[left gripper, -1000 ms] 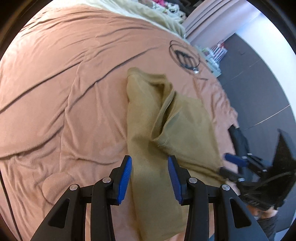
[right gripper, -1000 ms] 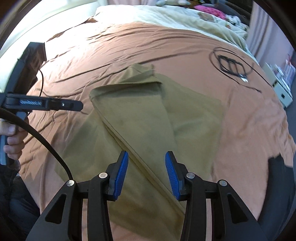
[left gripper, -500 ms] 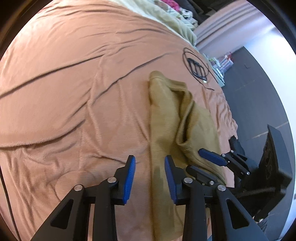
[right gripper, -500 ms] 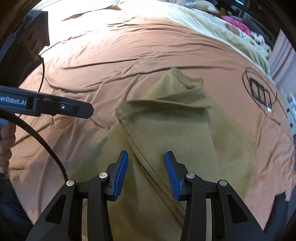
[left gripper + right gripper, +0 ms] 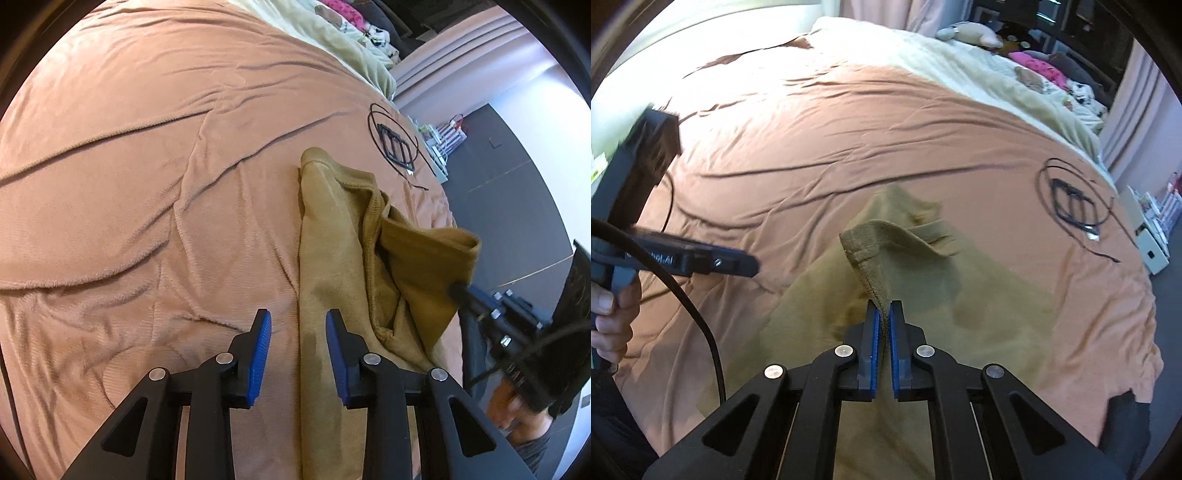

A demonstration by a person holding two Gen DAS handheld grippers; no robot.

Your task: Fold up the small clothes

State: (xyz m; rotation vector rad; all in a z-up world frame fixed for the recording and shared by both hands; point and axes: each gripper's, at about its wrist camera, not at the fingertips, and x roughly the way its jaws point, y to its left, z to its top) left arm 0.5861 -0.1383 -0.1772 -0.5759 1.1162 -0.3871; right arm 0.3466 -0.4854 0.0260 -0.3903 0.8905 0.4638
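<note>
Left tongs point(image 5: 298, 350) released, hovering with blue pads either side of the olive garment's point(image 5: 332, 266) left folded edge, not pinching it. Garment lies on the brown bedspread point(image 5: 147, 184), long side fold apparently in. Right tongs point(image 5: 884, 332) clenched on a hemmed corner point(image 5: 866, 245), lifted off the bed. Judging by this: mid-fold, cross fold and flattening remain. Black cable loop point(image 5: 1071, 199) far right, untouched.

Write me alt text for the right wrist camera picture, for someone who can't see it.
The right claw is shut on a raised fold of an olive-tan garment lying on a wrinkled brown bedspread. At left, a hand holds the left claw above the bedspread. A coiled black cable lies at right.
</note>
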